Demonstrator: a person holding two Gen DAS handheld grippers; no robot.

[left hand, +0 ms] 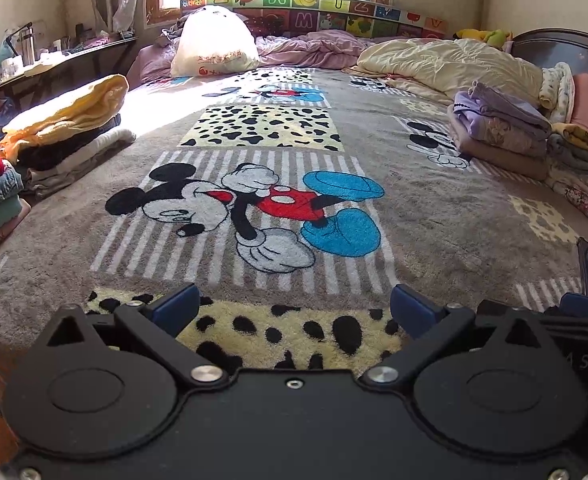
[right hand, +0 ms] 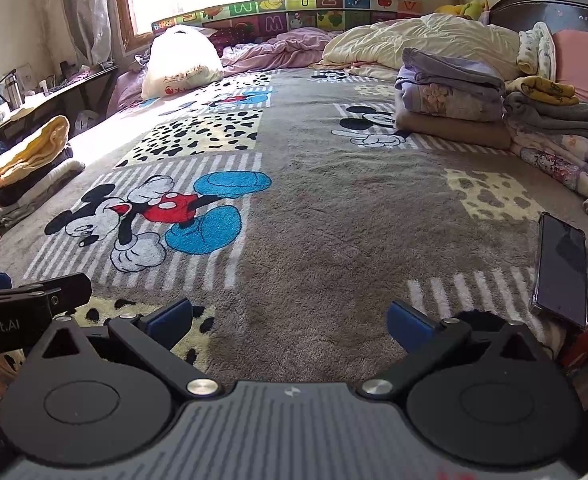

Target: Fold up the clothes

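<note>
My left tool [left hand: 292, 308] and right tool [right hand: 290, 316], jaws apart and empty over the cartoon-mouse blanket [right hand: 333, 220]; reaching rightward for the folded stack [right hand: 449, 100] risks knocking the phone [right hand: 561, 268].

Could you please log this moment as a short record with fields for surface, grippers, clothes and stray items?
surface: cartoon-mouse blanket spread over the bed
left gripper: open, holding nothing
right gripper: open, holding nothing
left stack: folded, yellow piece on top
right stack: folded, purple pieces on top
stray item: phone lying on the blanket by the right gripper
</note>
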